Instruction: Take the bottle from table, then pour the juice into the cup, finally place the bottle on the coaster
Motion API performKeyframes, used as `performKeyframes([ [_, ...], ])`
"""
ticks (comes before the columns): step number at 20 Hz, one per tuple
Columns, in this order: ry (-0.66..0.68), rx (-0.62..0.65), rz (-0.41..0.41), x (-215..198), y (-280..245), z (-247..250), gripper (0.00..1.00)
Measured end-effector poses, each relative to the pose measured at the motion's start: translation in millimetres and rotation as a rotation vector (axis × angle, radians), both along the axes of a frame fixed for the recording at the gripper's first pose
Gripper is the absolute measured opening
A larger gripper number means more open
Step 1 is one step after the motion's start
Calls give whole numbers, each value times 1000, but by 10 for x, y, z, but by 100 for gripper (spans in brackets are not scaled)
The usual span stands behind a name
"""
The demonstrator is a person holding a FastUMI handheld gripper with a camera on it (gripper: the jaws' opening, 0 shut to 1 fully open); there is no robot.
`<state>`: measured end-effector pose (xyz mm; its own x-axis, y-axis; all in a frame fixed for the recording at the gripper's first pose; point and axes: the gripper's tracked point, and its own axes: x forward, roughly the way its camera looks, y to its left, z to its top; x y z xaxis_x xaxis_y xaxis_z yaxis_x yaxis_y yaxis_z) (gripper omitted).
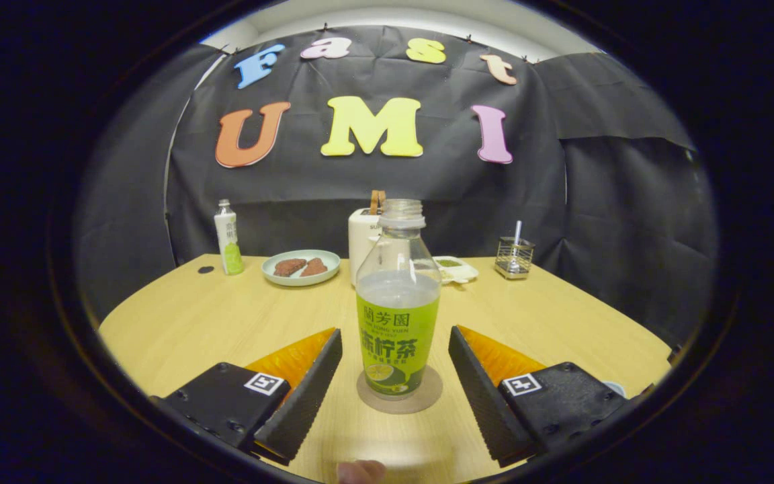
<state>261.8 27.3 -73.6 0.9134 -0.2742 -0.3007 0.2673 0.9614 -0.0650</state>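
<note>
Bottle (398, 302) uncapped, green-labelled, upright on coaster (399, 396); jaws apart.

1. The claw (395, 376) is spread wide, its two fingers well apart and angled outward from each other.
2. Neither finger touches anything; both pads (306, 396) face inward across the gap.
3. The claw is held level and low over the near edge of the worktop (192, 323).
4. A fingertip of the person's hand (360, 472) shows just behind the claw, between the finger bases.
</note>
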Motion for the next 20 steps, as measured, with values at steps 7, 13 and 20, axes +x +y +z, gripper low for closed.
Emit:
performKeyframes([
  [7,-118,-73,34,-720,259,464,100],
  [13,-209,-48,85,-1220,537,676,100],
  [20,-276,-13,66,-1546,487,686,100],
])
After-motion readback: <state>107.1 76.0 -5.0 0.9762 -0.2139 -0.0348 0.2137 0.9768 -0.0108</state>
